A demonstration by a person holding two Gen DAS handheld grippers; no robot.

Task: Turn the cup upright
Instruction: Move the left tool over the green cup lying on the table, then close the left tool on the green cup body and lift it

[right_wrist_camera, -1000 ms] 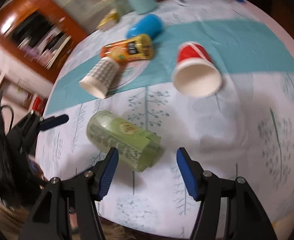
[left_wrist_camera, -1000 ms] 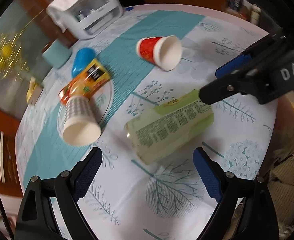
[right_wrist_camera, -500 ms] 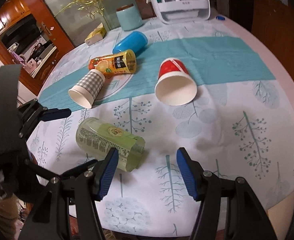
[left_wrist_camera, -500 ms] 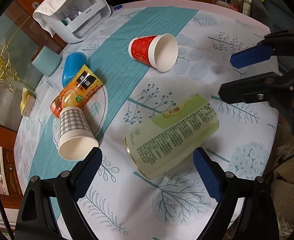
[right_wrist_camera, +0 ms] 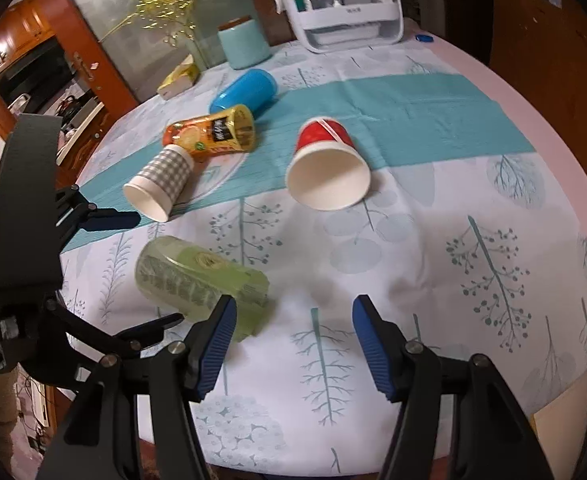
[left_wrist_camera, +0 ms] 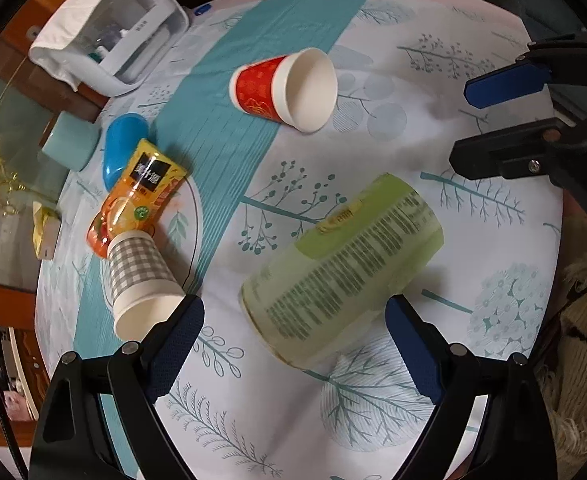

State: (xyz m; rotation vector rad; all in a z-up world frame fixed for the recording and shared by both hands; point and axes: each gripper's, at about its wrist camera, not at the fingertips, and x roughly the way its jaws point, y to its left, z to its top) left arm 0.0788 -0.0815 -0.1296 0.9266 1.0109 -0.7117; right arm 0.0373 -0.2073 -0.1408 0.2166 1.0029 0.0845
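Several cups lie on their sides on the round table. A pale green cup (left_wrist_camera: 341,268) lies between my left gripper's open fingers; it also shows in the right wrist view (right_wrist_camera: 201,280). A red paper cup (left_wrist_camera: 285,88) (right_wrist_camera: 327,168) lies farther off. A grey checked paper cup (left_wrist_camera: 141,284) (right_wrist_camera: 161,180) lies beside an orange juice-label cup (left_wrist_camera: 133,196) (right_wrist_camera: 213,132) and a blue cup (left_wrist_camera: 121,144) (right_wrist_camera: 243,90). My left gripper (left_wrist_camera: 293,344) is open and empty. My right gripper (right_wrist_camera: 291,344) is open and empty, right of the green cup.
A white storage box (left_wrist_camera: 109,36) (right_wrist_camera: 341,4) and a teal canister (left_wrist_camera: 69,144) (right_wrist_camera: 245,46) stand at the far edge of the table. A small yellow box (right_wrist_camera: 179,80) lies near them. The tablecloth has a teal stripe (right_wrist_camera: 413,116).
My left gripper has moved closer to the green cup, which now lies between its fingers. My right gripper has drawn back and to the right.
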